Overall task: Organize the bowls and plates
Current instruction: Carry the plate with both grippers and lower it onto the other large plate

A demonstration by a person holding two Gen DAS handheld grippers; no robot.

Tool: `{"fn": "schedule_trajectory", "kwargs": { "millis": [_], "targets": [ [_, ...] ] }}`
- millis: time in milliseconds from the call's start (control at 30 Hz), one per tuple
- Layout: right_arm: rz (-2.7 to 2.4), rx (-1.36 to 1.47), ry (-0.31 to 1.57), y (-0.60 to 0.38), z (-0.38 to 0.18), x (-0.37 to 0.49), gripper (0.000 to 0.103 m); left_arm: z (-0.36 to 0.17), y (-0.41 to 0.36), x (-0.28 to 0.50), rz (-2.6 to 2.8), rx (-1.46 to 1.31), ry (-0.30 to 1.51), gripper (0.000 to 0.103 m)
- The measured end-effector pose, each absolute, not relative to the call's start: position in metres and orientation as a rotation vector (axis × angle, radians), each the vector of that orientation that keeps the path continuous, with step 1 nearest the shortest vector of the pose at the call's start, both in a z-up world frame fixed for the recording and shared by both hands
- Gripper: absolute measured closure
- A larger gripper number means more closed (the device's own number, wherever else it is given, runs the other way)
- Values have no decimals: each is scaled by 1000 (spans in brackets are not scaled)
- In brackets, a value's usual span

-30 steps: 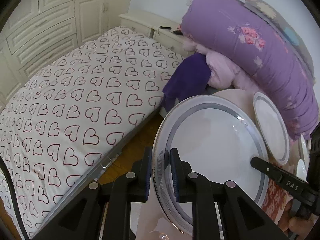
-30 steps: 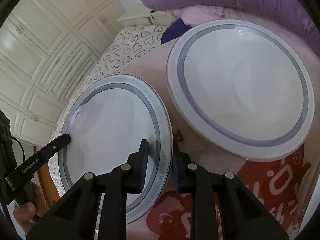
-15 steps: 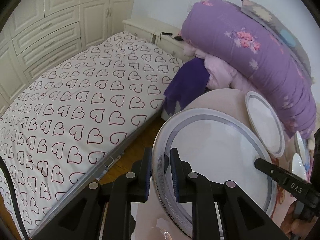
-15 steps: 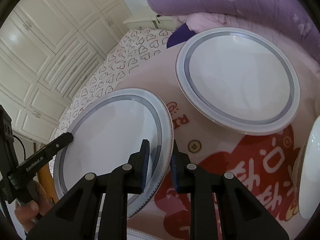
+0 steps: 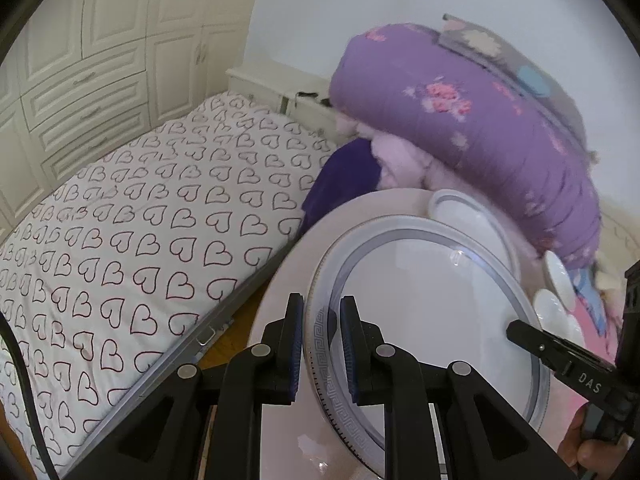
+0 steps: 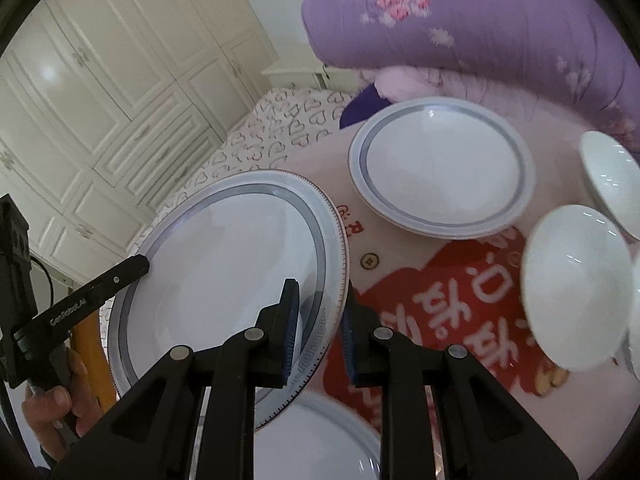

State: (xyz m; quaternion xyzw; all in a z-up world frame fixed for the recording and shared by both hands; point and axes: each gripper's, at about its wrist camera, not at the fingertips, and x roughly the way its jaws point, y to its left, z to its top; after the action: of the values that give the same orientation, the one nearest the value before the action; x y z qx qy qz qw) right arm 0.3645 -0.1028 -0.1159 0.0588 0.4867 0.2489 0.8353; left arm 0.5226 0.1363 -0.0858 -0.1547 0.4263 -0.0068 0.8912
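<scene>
A large white plate with a grey band (image 5: pixel 432 312) (image 6: pixel 224 264) is held above the round table between both grippers. My left gripper (image 5: pixel 320 344) is shut on its left rim. My right gripper (image 6: pixel 318 328) is shut on its right rim. A second grey-banded plate (image 6: pixel 440 172) (image 5: pixel 472 216) lies flat on the table beyond it. White bowls (image 6: pixel 576 284) stand at the right of the table. Another plate (image 6: pixel 316 440) lies under my right gripper.
The table has a pink and red cloth (image 6: pixel 460 304). A bed with heart-print sheet (image 5: pixel 140 220) lies to the left. Purple bedding (image 5: pixel 460 120) is piled behind the table. White wardrobes (image 6: pixel 100 100) line the far wall.
Both grippers have lifted and drawn back with the large plate. The far plate looks smaller now, and the white bowls have come into view at the right.
</scene>
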Motion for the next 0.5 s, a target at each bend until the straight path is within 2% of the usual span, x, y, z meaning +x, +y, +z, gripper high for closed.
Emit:
{"fn": "schedule_trajectory", "kwargs": {
  "millis": [500],
  "targets": [
    [510,141,1022,-154,-121,271,83,-86,86,418,-25,-264,914,89]
  ]
}}
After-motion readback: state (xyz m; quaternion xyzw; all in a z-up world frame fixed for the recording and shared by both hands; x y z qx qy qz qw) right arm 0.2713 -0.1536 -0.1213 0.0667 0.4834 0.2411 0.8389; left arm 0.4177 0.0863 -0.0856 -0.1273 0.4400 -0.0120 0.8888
